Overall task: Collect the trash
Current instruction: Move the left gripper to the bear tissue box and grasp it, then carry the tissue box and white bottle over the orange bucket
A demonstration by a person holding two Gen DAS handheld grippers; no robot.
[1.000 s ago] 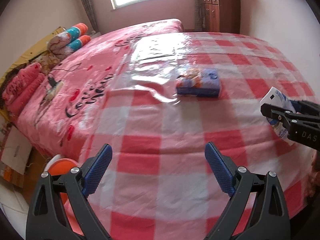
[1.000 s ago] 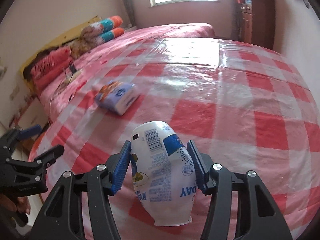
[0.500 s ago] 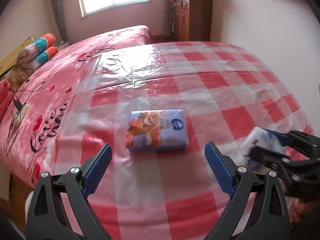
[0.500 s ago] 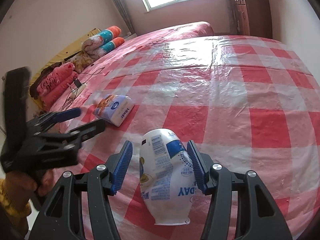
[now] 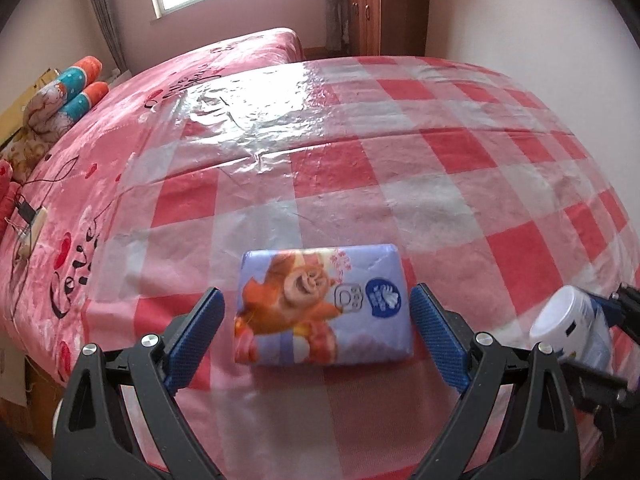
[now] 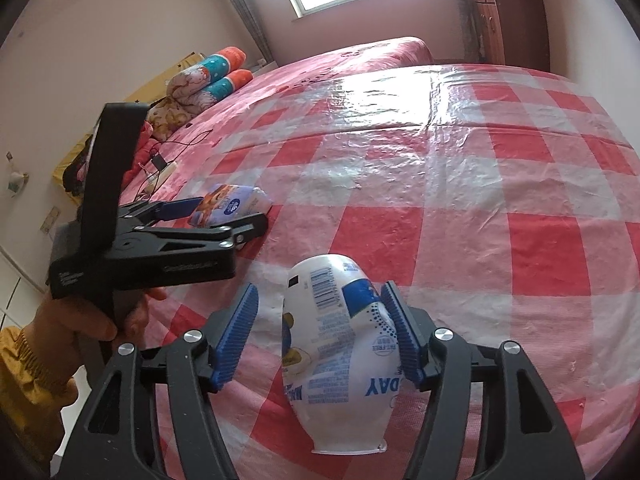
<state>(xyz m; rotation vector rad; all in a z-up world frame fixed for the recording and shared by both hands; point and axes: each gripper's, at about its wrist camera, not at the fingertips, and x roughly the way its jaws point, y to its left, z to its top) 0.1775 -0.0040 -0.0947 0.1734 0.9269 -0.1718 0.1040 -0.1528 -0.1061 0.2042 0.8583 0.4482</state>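
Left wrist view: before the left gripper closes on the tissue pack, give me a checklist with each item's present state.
1. Left gripper open: ok.
2. Tissue pack between the blue pads: ok, one pad on either side.
3. Pads touching the pack: not ok, a gap shows on both sides.
4. Pack lying flat on the checked plastic cover: ok.
5. Right gripper holding the white cup: cannot tell; one pad touches it, a gap shows at the other.
6. Right gripper out of the left one's closing path: ok, it sits off to the right.
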